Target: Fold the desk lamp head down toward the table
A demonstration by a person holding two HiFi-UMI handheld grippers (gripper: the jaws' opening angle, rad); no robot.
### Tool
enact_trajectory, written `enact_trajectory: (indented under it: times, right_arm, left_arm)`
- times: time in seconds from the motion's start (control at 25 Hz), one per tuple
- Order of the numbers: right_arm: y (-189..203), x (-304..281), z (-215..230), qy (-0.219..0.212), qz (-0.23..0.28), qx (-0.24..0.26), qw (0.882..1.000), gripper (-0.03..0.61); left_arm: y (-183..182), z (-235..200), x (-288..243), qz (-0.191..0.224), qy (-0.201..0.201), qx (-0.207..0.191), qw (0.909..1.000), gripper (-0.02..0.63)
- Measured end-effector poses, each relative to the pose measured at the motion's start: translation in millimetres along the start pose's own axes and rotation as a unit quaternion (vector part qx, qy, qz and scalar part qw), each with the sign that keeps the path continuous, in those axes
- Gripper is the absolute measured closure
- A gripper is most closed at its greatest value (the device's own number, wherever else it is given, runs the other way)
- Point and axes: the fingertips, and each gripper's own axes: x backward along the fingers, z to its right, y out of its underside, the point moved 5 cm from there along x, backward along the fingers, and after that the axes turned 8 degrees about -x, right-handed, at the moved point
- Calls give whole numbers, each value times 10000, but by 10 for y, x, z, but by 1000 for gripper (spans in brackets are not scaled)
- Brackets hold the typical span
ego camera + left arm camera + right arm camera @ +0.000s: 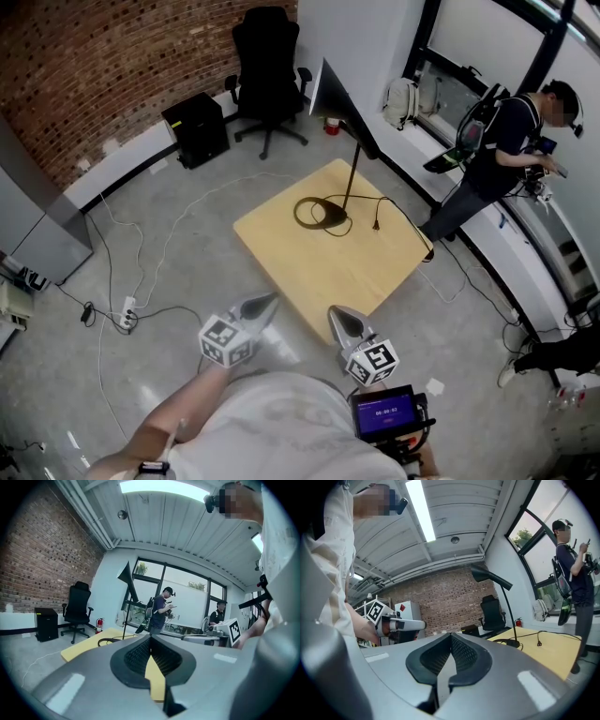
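Observation:
A black desk lamp stands upright on a square wooden table, its ring base near the table's middle and its head raised high toward the back. The lamp's cord and plug lie on the tabletop. My left gripper and right gripper are both shut and empty, held side by side just short of the table's near corner. The lamp appears left of centre in the left gripper view. In the right gripper view the lamp appears right of centre.
A black office chair and a black box stand by the brick wall behind the table. A person stands at the window side on the right. Cables and a power strip lie on the floor at left.

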Motion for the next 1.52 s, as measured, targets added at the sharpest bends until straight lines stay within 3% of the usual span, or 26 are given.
enact_trajectory:
  times: [0.64, 0.92, 1.52]
  right_arm:
    - [-56, -157, 320, 112, -68, -119, 9998, 566]
    - [-68, -452, 461, 695, 105, -131, 9974, 566]
    - [-440, -1045, 817, 1727, 393, 34, 9842, 566]
  left_arm:
    - [-56, -187, -354, -179, 16, -67, 9998, 612]
    - [-1, -577, -677, -259, 641, -6, 9976, 612]
    - [-392, -1347, -1502, -179, 1704, -367, 9845, 612]
